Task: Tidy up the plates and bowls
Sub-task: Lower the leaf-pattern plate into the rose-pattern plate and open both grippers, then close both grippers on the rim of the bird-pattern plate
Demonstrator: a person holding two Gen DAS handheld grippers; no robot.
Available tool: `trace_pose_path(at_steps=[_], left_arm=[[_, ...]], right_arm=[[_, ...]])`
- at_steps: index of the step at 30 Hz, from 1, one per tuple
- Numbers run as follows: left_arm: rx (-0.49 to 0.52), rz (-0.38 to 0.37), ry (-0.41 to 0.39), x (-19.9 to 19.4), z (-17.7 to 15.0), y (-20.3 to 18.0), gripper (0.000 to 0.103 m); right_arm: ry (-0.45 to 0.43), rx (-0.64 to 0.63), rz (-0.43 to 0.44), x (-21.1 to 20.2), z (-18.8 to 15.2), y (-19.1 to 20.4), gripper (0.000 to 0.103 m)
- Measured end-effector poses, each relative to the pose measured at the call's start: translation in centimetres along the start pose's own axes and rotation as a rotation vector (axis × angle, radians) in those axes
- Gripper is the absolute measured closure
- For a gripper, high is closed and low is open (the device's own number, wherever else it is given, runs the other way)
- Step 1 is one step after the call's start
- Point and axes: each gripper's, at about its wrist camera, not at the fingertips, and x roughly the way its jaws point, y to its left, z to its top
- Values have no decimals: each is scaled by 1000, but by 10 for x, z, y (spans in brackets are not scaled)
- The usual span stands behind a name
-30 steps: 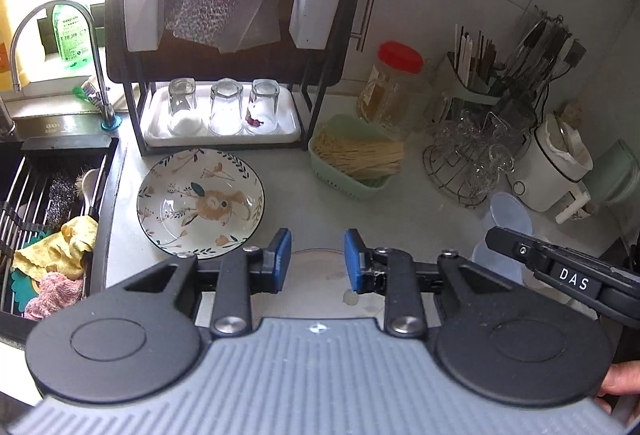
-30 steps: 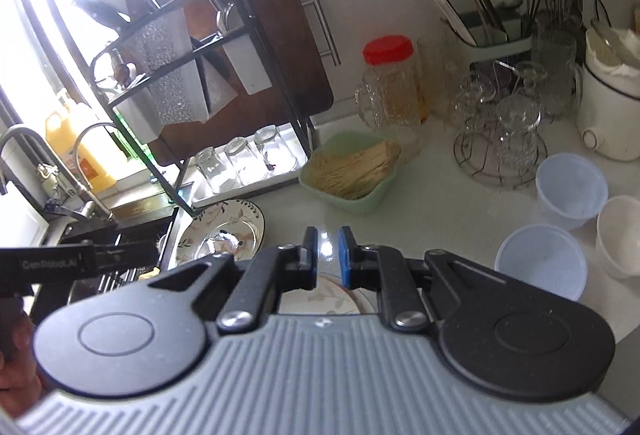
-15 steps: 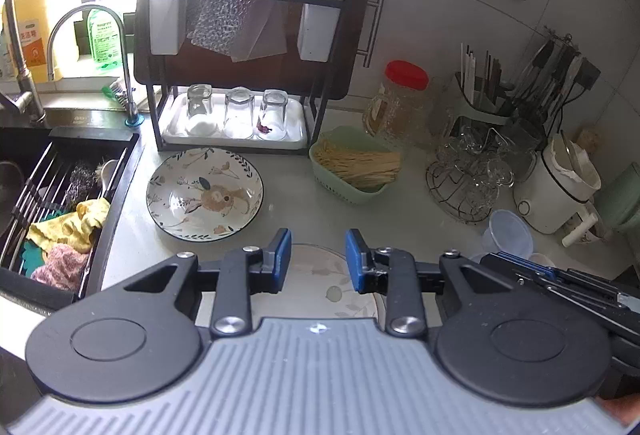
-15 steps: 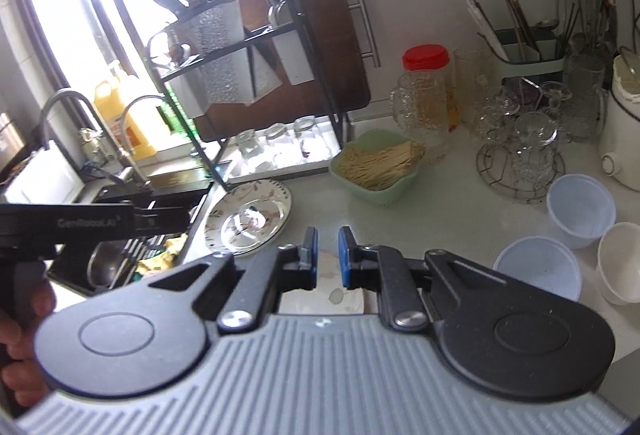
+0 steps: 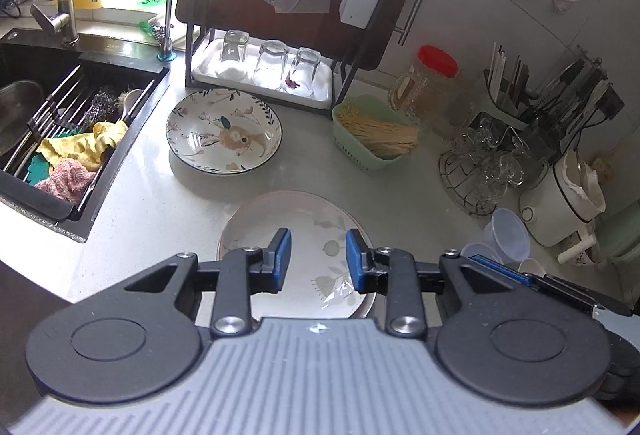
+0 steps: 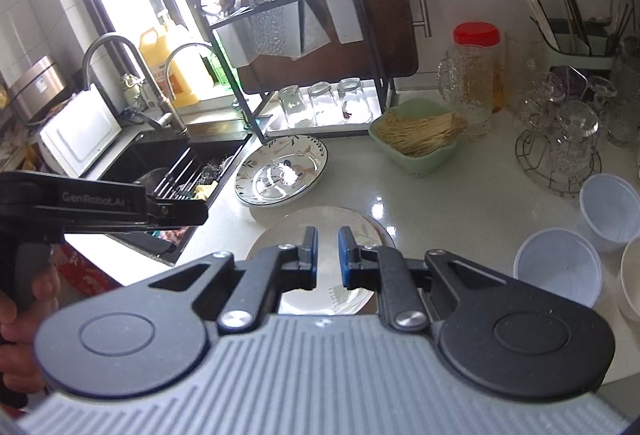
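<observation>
Two plates (image 5: 224, 133) (image 5: 296, 235), three bowls (image 6: 558, 267) (image 6: 610, 205) (image 6: 632, 279)

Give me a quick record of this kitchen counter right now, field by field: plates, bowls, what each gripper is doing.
near plate: pale plate with grey leaf print, flat on the counter, under both grippers
far plate: floral plate, in front of the dish rack
bowls: translucent plastic bowls, right side
left gripper: partly open, empty
right gripper: shut, empty
stacked: nothing yet
</observation>
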Motion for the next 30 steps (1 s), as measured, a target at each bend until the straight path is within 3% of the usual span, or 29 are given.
trace_pose_path(at_steps=[7,11,17,30], left_arm=[[-29,16,7,3,9,11,69],[-96,-19,49,8,16,26,69],[-143,-30,94,20,34,54,69],[-145,-129,157,71,96,119,69]], right_arm=[[-9,8,33,3,4,3,89],[23,34,53,16,6,8,89],[-2,45,68,38,25,24,89],[32,90,-15,95,50,56,89]])
